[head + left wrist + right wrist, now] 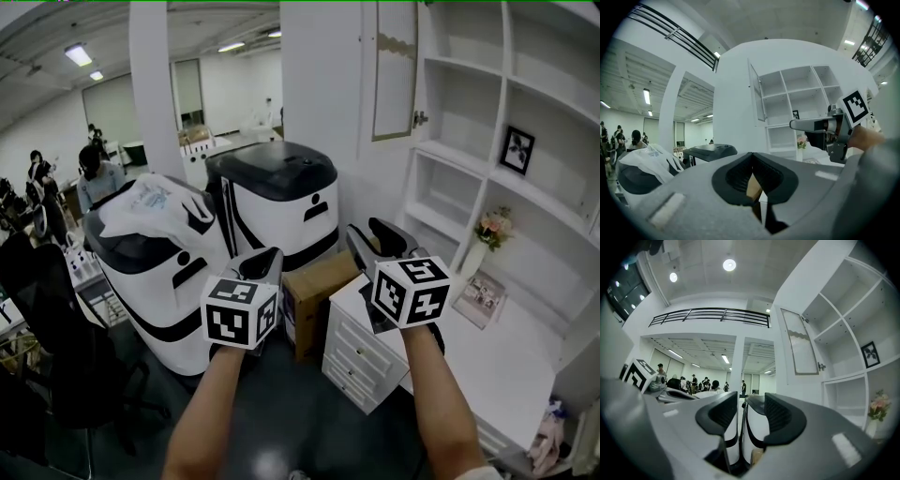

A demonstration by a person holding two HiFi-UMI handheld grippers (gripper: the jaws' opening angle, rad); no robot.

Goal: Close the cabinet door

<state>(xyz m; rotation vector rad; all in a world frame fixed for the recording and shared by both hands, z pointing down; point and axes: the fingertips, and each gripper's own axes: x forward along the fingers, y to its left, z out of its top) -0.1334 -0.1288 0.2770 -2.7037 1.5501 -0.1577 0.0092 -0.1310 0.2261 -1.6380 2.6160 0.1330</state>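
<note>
The cabinet door [396, 70], white-framed with a wavy glass panel, stands swung open at the top of the white shelving, its small knob [419, 119] at the lower right edge. It also shows as the door [756, 93] and the door [800, 345]. My right gripper [375, 236] is held level below and left of the door, open, with nothing between its jaws [751, 401]. My left gripper [265, 262] hangs further left, away from the door, its pads [753, 157] meeting with nothing held.
Two large white-and-black machines [281, 202] [155, 272] stand ahead, with a cardboard box [319, 300] beside a white drawer unit [370, 352]. On the shelving are a flower vase [483, 239] and a picture frame [517, 150]. A black chair [56, 356] and people are at left.
</note>
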